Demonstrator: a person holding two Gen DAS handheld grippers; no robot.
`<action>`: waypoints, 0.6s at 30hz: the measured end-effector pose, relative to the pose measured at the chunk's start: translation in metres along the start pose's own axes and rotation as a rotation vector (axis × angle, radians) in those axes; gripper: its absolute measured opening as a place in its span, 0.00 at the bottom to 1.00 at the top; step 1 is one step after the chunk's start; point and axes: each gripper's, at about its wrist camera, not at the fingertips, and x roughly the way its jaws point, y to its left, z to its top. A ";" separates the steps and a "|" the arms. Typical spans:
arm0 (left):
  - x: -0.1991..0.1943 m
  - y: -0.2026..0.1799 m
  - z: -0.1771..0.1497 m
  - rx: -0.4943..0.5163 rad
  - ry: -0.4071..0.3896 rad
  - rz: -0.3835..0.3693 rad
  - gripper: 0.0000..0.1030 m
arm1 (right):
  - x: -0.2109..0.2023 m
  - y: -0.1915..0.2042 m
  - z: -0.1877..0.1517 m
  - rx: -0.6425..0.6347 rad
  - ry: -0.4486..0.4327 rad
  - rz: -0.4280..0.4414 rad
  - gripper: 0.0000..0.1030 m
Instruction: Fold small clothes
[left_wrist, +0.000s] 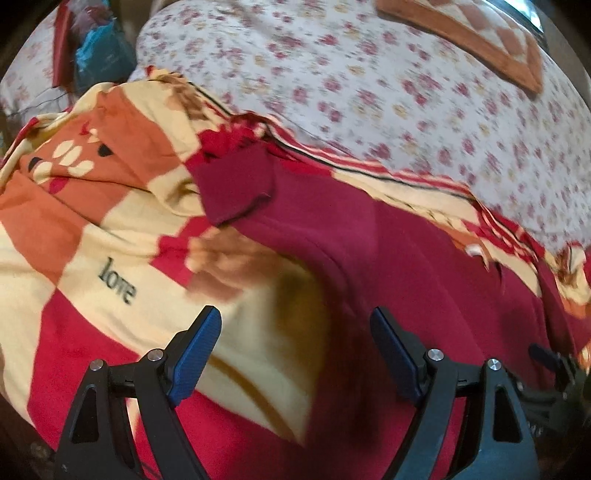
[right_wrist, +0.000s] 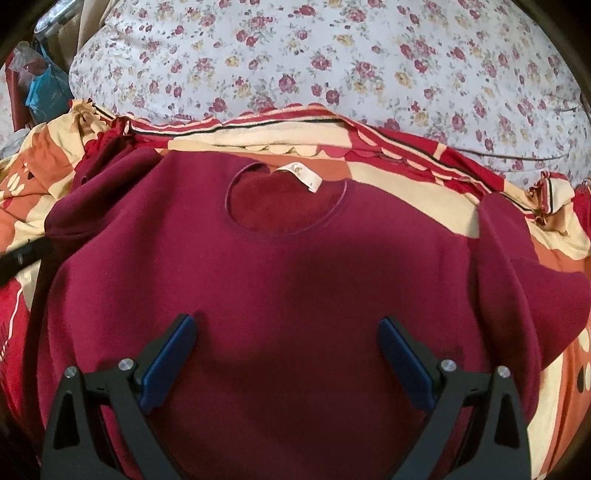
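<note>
A small maroon sweatshirt (right_wrist: 280, 280) lies flat on a patterned blanket, neck hole with a white label (right_wrist: 301, 175) at the far side. Its right sleeve (right_wrist: 517, 280) lies folded inward along the body. In the left wrist view the sweatshirt (left_wrist: 369, 251) runs from the centre to the right, with its left sleeve cuff (left_wrist: 236, 184) lying on the blanket. My right gripper (right_wrist: 286, 325) is open and empty over the sweatshirt's chest. My left gripper (left_wrist: 295, 321) is open and empty above the sweatshirt's left edge. The other gripper's tip (left_wrist: 546, 354) shows at the right edge.
The red, orange and cream blanket (left_wrist: 110, 240) with the word "love" covers the near bed. A floral sheet (right_wrist: 332, 62) lies beyond it. An orange checked cloth (left_wrist: 480, 40) lies at the far right. Bags (left_wrist: 92, 48) stand at the far left.
</note>
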 end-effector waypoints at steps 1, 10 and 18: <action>0.002 0.005 0.005 -0.010 -0.005 0.008 0.64 | 0.001 0.000 -0.001 -0.001 -0.005 0.001 0.99; 0.042 0.035 0.052 -0.061 -0.007 0.057 0.64 | 0.004 0.000 -0.005 0.009 -0.057 0.010 1.00; 0.087 0.035 0.068 -0.006 0.065 0.106 0.47 | 0.007 -0.001 -0.005 0.016 -0.062 0.027 1.00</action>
